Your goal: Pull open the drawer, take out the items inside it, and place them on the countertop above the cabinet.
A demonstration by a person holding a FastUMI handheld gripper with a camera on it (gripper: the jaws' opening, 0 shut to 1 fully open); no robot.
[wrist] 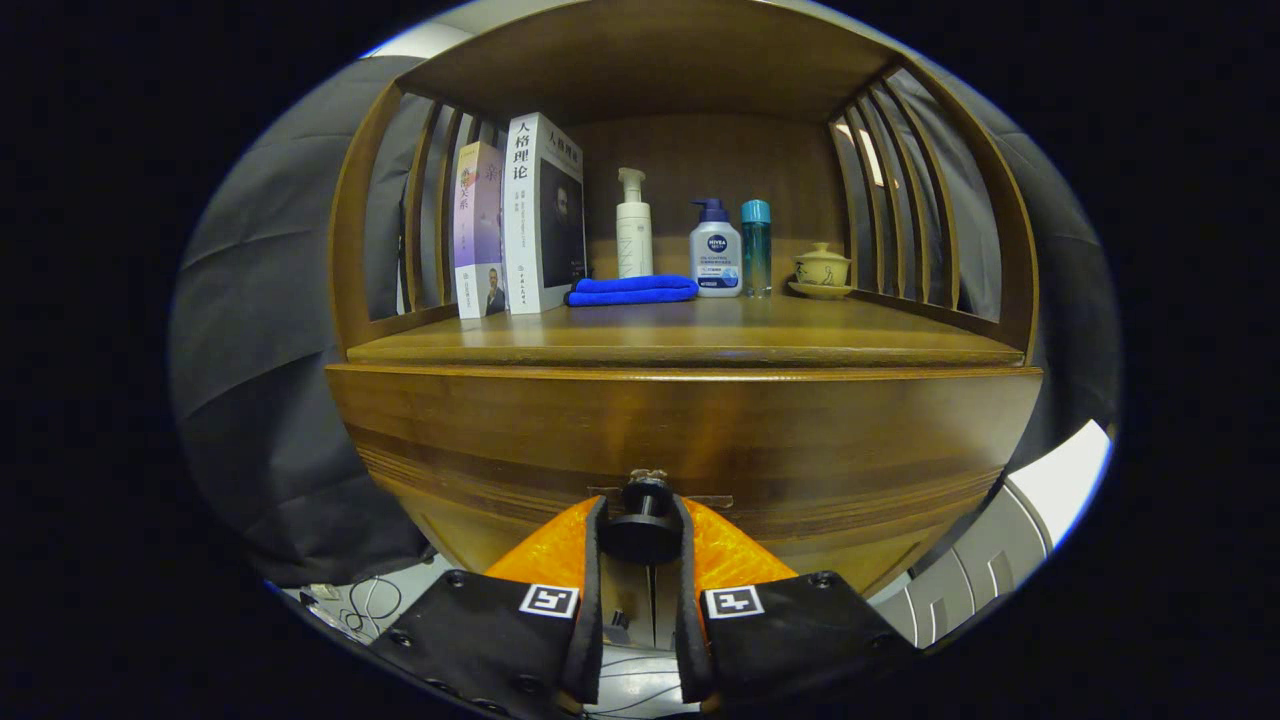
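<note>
Gripper [640,515]: orange fingers with black pads, closed narrowly on the black round drawer knob [641,530]; both pads press against its sides.
Gripper markings: a square black-and-white coded tag on each black finger mount; no lettering legible.
Drawer [680,440]: dark brown wooden front, directly ahead of the fingers; appears flush with the cabinet [690,60] body, shut. Contents not visible.
Knob plate: a small metal backplate sits behind the knob on the drawer front.
Countertop [690,335]: wooden shelf surface just above the drawer, beyond the fingers, enclosed by slatted side rails and a top board.
Books [520,220]: two standing upright at the left of the countertop, spines facing out, touching each other. The taller white one carries large Chinese characters on its spine; the shorter, purple-toned one has print too small to read.
Blue cloth [632,290]: folded, lying flat just right of the books.
White pump bottle [633,225]: upright behind the cloth; faint lettering, unreadable.
Nivea bottle [715,250]: white with dark blue pump, brand roundel legible; smaller text not.
Teal-capped bottle [756,245]: slim, clear, just beside the Nivea bottle.
Lidded cup [822,268]: cream ceramic on a saucer, at the right end.
Floor: cables lie below left of the cabinet.
</note>
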